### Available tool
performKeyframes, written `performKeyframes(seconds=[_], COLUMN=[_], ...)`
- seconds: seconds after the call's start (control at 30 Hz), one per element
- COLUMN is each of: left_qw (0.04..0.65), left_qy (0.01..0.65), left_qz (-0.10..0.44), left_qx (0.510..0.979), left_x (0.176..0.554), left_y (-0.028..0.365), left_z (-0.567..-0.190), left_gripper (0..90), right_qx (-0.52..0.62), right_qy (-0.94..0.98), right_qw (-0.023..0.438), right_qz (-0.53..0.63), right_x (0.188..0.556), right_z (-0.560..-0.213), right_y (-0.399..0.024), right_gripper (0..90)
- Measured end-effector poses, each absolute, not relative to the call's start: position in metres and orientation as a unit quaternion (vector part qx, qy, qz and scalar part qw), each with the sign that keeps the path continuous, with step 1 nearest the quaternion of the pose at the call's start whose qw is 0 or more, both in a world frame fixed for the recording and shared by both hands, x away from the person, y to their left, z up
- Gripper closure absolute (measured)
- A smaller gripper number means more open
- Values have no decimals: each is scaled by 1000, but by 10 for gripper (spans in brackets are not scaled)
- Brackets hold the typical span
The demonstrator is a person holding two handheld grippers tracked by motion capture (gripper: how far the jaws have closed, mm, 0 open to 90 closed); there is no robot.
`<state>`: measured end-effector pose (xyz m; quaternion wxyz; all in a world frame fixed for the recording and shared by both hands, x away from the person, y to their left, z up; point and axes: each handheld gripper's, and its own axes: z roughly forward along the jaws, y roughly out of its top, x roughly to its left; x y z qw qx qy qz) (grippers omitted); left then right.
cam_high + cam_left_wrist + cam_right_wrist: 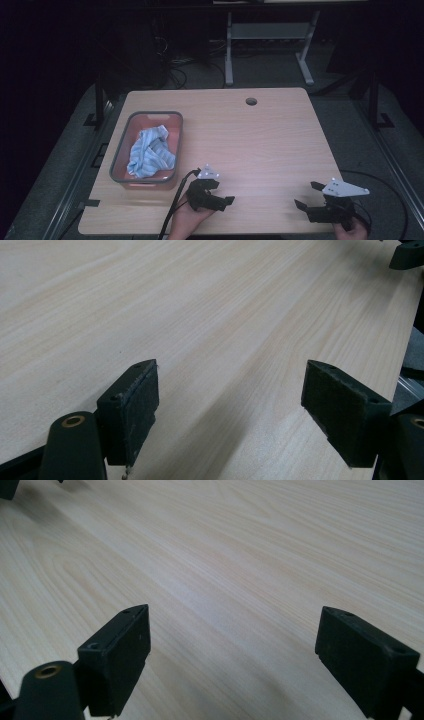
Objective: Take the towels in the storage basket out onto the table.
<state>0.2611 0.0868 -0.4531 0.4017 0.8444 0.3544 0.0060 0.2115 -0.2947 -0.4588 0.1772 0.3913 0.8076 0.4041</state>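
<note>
A crumpled light-blue striped cloth (148, 151) lies inside a grey-rimmed tub (120, 150) with a pinkish floor, on the left part of the wooden table (260, 135). A hand holds my left gripper (223, 192) near the front edge, just right of the tub's near corner, open with nothing between its pads. In the left gripper view, my left gripper (230, 390) hovers low over bare wood. My right gripper (308, 195) sits at the front right, also open and empty. The right gripper view looks past my right gripper (231, 635) onto bare table.
A round cable hole (251, 101) sits near the table's far edge. Black cables trail off the front edge from both grippers. A white desk frame (265, 35) and tangled wires stand on the dark floor behind the table.
</note>
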Motion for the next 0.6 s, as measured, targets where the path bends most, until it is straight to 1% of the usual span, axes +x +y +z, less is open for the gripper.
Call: performKeyframes(seconds=[0.6], left_qw=[393], left_qy=[346], left_qz=[10], left_qx=[852], left_x=[263], left_y=[85], left_z=[-449], left_gripper=[224], right_qx=[397], right_qy=[803], right_qw=[177], right_qz=[407], right_x=[210], right_z=[-458], right_y=[-296], right_gripper=[139])
